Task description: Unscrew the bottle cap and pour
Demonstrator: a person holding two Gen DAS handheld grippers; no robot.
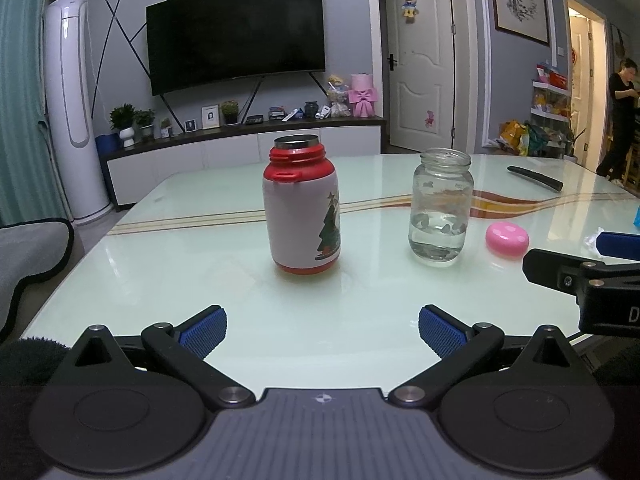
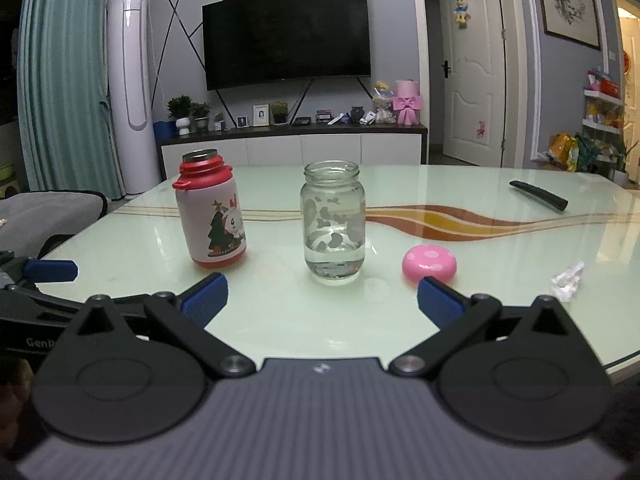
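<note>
1. Red-and-white bottle [image 1: 302, 208]: upright on the tabletop [image 1: 200, 264], uncapped.
2. Glass jar [image 1: 441, 206]: upright, right of the bottle, a little clear liquid inside.
3. Pink cap [image 1: 507, 239]: farther right of the bottle, beyond the jar.
4. My left tongs [image 1: 322, 330]: spread apart, empty.
5. My right tongs [image 2: 320, 298]: spread apart, empty.

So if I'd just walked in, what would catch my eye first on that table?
Probably the red and white bottle with its Christmas tree picture, standing open at the left. Beside it, to its right, stands a lidless glass jar holding a little clear liquid, and right of that lies a pink spotted cap on the glossy table. Both grippers, left and right, sit open, holding nothing.
</note>
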